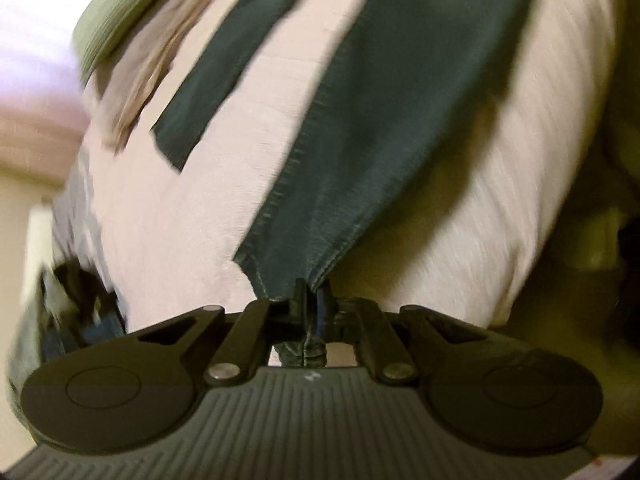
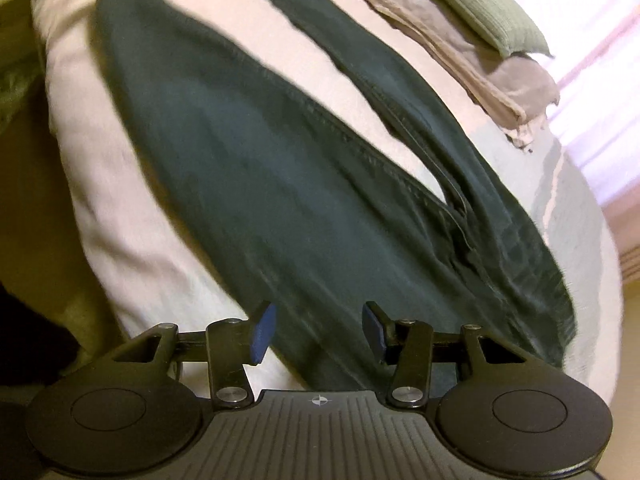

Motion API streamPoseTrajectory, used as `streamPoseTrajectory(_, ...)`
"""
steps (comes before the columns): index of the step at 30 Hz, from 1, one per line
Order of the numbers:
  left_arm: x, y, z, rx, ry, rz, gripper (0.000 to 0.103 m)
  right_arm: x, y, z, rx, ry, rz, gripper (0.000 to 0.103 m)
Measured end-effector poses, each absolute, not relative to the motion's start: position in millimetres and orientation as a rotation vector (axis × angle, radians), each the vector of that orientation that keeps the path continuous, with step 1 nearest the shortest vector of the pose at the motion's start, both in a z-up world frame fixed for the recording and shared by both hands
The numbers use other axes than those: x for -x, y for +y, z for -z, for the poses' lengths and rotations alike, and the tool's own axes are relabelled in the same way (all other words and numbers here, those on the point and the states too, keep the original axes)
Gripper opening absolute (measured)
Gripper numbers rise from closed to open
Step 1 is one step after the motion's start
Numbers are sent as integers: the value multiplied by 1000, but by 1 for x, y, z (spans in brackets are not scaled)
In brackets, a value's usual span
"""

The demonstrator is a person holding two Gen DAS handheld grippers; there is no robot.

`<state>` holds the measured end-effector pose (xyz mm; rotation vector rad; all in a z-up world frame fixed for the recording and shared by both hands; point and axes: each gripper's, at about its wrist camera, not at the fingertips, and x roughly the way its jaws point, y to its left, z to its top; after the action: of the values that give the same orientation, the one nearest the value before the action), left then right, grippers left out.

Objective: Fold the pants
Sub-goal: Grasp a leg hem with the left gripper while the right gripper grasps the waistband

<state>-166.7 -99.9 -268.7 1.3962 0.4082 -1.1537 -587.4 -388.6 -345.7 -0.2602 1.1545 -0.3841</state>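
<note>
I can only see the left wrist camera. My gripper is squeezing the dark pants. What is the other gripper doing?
Observer: The right gripper is open, its blue pads apart over the pants, not pinching them.
Operator: Are the pants all bunched up?
Observer: No, they lie spread on the pale bed cover, the two legs split apart.
Operator: Is anything else on the bed?
Observer: A green pillow sits on a folded beige cloth, past the far leg.
</note>
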Motion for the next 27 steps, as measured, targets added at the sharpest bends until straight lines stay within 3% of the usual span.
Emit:
streamPoseTrajectory(8,150,-136,215,-1266,549,1094,3,662,-421,394,398,1211,461,45)
streamPoseTrajectory(22,175,-157,221,-1369,588,920,3,777,-515,429,705,1336,420,44)
streamPoseTrajectory(27,179,-161,218,-1394,580,880,3,786,-549,428,722,1360,456,37)
